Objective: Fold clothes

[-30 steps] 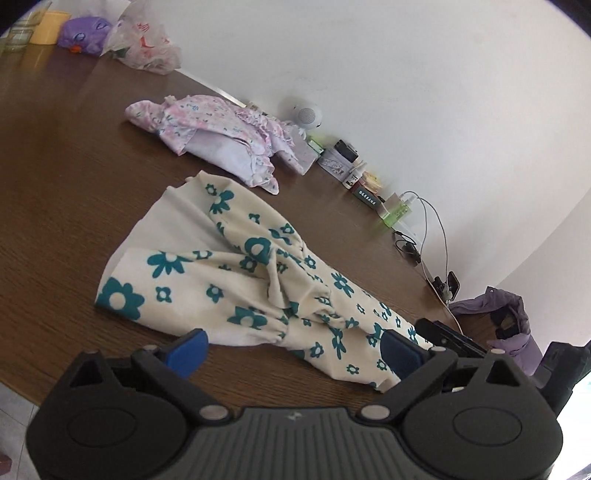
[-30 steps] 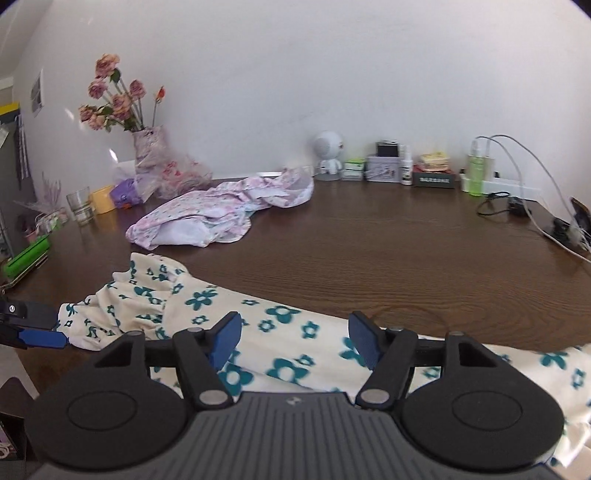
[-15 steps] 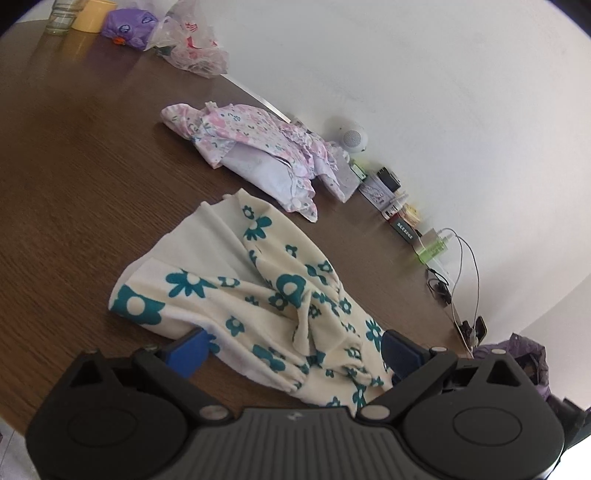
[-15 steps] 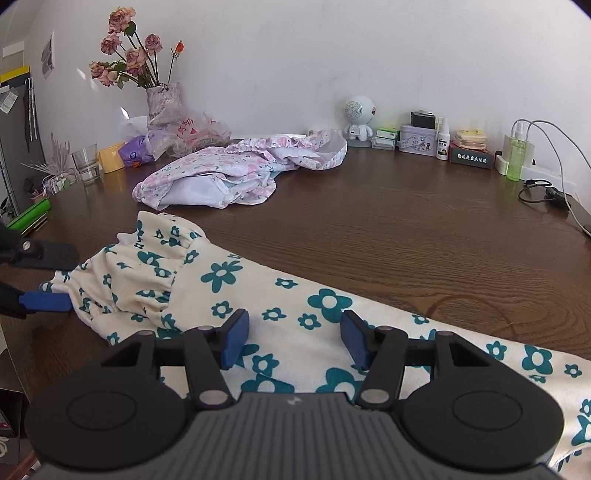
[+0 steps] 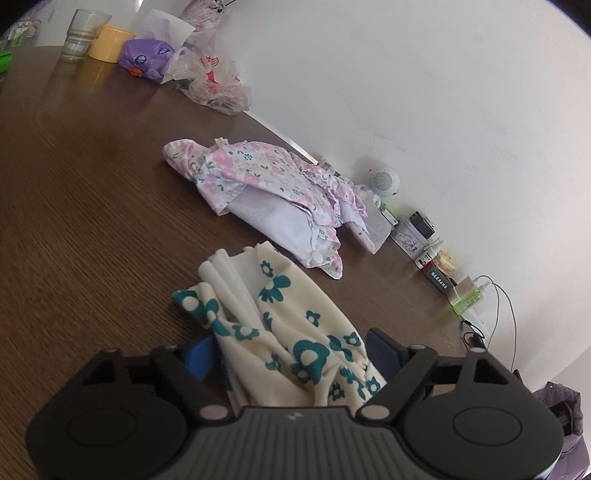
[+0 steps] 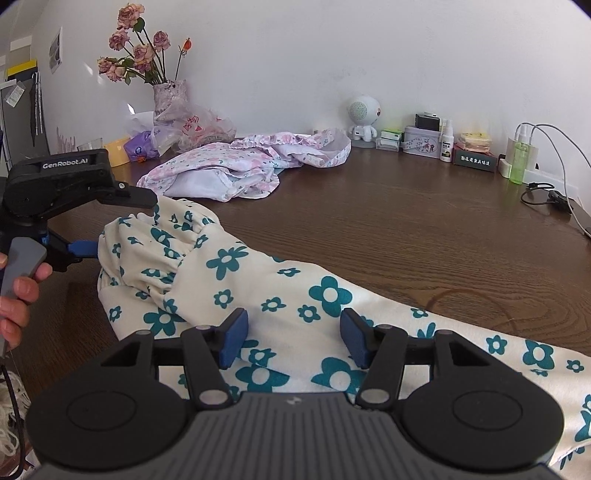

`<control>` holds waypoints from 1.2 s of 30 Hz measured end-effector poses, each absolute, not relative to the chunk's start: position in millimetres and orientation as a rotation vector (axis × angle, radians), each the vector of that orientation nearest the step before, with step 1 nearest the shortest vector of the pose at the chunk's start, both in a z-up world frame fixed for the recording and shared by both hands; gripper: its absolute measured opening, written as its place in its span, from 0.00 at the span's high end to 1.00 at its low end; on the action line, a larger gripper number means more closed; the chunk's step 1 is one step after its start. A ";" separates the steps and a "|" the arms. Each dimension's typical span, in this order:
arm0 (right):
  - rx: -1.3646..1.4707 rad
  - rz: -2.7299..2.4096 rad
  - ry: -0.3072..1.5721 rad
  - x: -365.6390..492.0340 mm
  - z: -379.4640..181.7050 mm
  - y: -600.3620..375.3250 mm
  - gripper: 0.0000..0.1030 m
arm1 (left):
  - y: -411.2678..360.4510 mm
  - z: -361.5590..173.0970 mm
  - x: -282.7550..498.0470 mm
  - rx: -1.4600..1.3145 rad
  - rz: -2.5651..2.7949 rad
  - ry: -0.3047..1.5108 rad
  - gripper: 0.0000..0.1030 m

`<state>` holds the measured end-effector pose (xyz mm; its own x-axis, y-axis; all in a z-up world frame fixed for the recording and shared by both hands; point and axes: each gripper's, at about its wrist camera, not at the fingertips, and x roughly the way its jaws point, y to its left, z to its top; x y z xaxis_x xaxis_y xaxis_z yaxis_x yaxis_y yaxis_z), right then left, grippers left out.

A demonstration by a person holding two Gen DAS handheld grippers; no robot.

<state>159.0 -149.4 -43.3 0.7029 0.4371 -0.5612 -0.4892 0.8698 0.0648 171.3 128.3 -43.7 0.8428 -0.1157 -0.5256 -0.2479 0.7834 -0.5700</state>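
A cream garment with teal flowers (image 6: 295,291) lies stretched along the near edge of the brown table (image 6: 424,221). Its left end (image 5: 280,332) is bunched and lifted between the wide-apart fingers of my left gripper (image 5: 291,354), which is open. In the right wrist view the left gripper (image 6: 110,225) straddles that gathered end, one finger above and one below, and a hand (image 6: 18,295) holds its grip. My right gripper (image 6: 291,336) hovers open low over the garment's middle, with cloth showing between its blue pads (image 6: 232,339).
A pink floral garment (image 6: 243,166) lies crumpled further back. Along the wall stand a vase of roses (image 6: 166,96), a plastic bag (image 5: 210,85), a glass (image 5: 79,35), a yellow cup (image 5: 110,44), a white robot figure (image 6: 364,114), small boxes and bottles (image 6: 447,142), and cables (image 6: 546,188).
My left gripper has pushed forward into the garment's end, which now bunches up between its fingers instead of lying flat. My right gripper has closed in over the garment's middle.
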 end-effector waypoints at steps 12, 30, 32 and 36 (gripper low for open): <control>0.008 0.503 0.578 154.7 -35.9 -168.7 0.45 | 114.2 -38.6 161.2 -0.546 0.050 0.491 0.85; 0.183 0.220 0.541 107.8 -28.0 -271.3 0.45 | -54.7 -61.4 72.9 1.122 -0.666 0.111 0.85; 0.201 0.235 0.537 105.4 -25.0 -274.3 0.45 | -55.8 -63.1 77.5 1.119 -0.671 0.129 0.85; 0.229 0.332 0.513 108.5 -13.9 -265.1 0.45 | -61.1 -60.7 86.1 1.069 -0.691 0.183 0.74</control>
<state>108.5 -265.1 -13.9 0.8197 0.3657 -0.4408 -0.2525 0.9215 0.2951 86.1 -61.1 -60.7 0.7776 -0.4307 -0.4581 0.6011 0.2956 0.7424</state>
